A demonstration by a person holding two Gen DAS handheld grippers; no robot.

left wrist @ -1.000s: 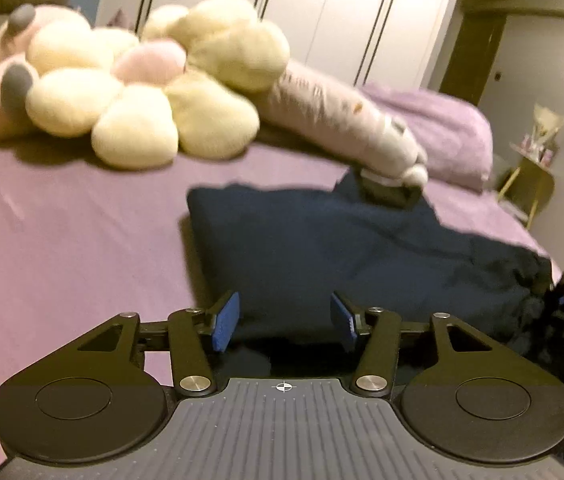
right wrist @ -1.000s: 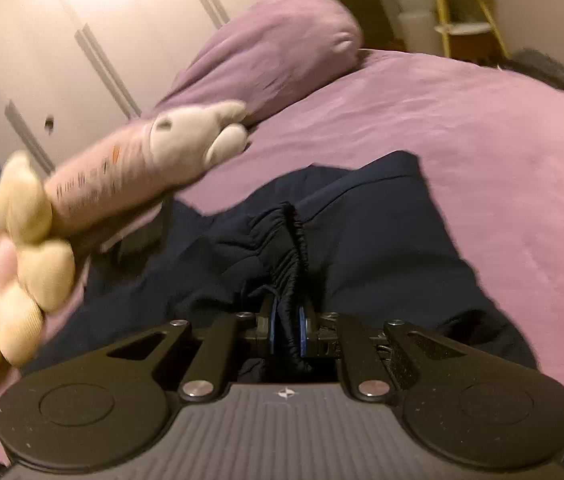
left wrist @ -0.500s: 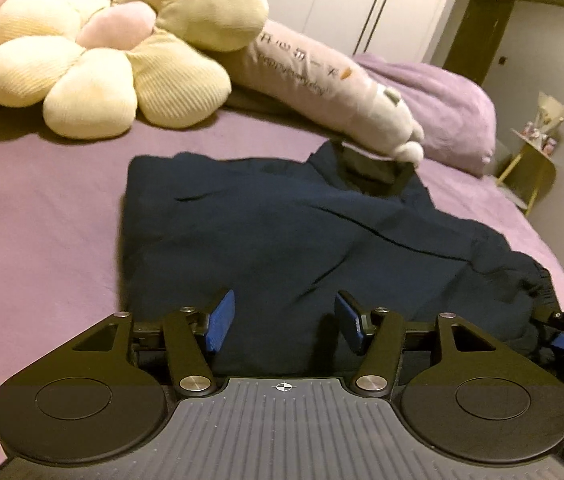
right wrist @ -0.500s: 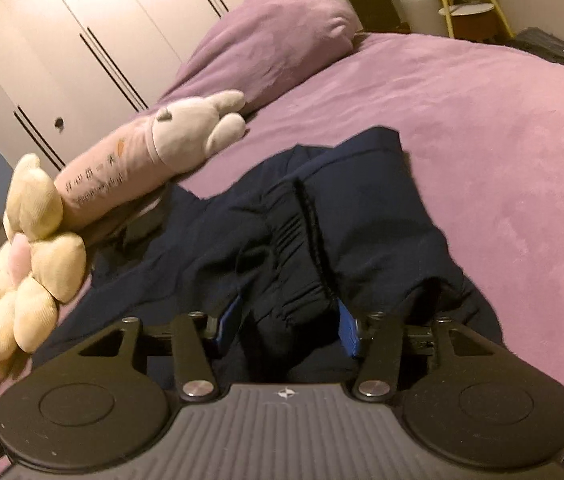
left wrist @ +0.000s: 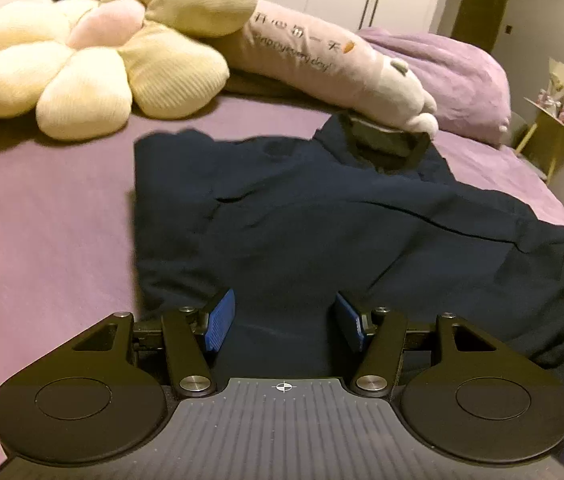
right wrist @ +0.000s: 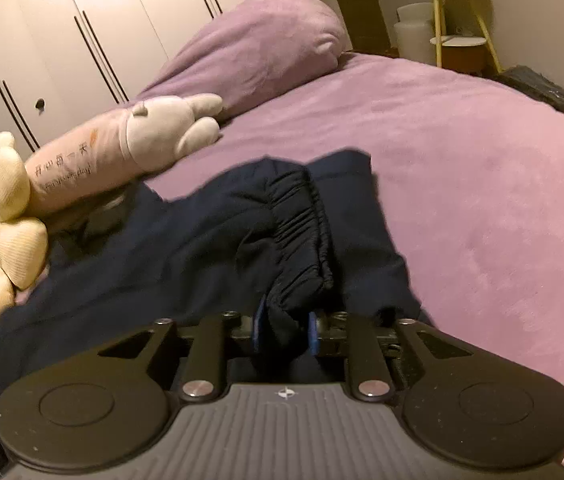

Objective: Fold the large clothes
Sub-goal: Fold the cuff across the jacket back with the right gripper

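A navy garment (left wrist: 322, 216) lies spread across the purple bed (left wrist: 42, 208), its collar at 12 o'clock beneath a long plush pillow (left wrist: 334, 68). The left gripper (left wrist: 284, 316) hovers released over the near hem. The right gripper (right wrist: 284, 330), jaws just closing, is clenched on the garment's gathered elastic band (right wrist: 306, 232).

Purple bed (left wrist: 42, 216): navy garment (left wrist: 322, 216), plush toys (left wrist: 94, 60)
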